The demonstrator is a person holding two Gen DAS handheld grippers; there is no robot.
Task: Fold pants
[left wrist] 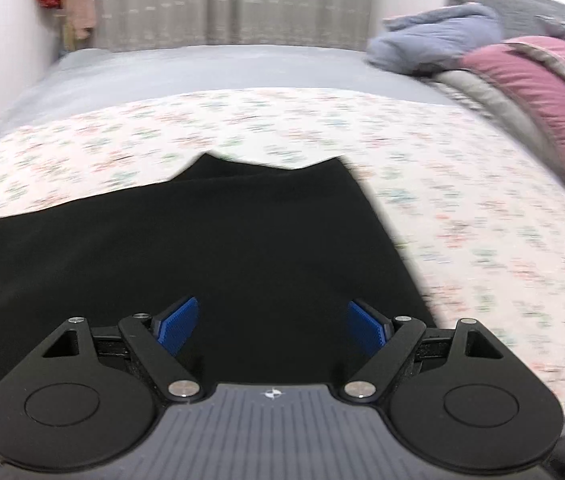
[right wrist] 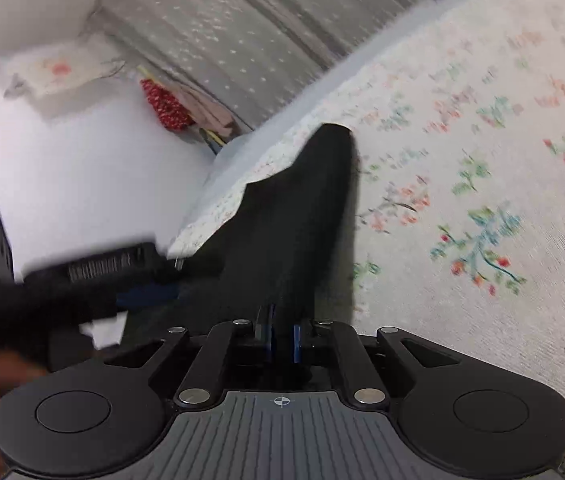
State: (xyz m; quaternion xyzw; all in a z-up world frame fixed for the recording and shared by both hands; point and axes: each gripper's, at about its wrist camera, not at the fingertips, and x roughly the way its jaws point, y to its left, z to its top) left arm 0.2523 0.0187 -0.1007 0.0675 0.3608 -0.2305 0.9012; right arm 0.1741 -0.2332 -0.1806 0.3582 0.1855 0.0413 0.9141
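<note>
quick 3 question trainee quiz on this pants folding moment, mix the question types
1. True or false: the left gripper is shut on the pants.
2. Multiple choice: what does the right gripper hold? A) pillow B) pants C) curtain
3. Fill the blank: the pants lie on a ______ sheet with a floral print.

Key
1. False: its blue pads stand wide apart above the black cloth.
2. B: its jaws are closed on a fold of black cloth.
3. White.
</note>
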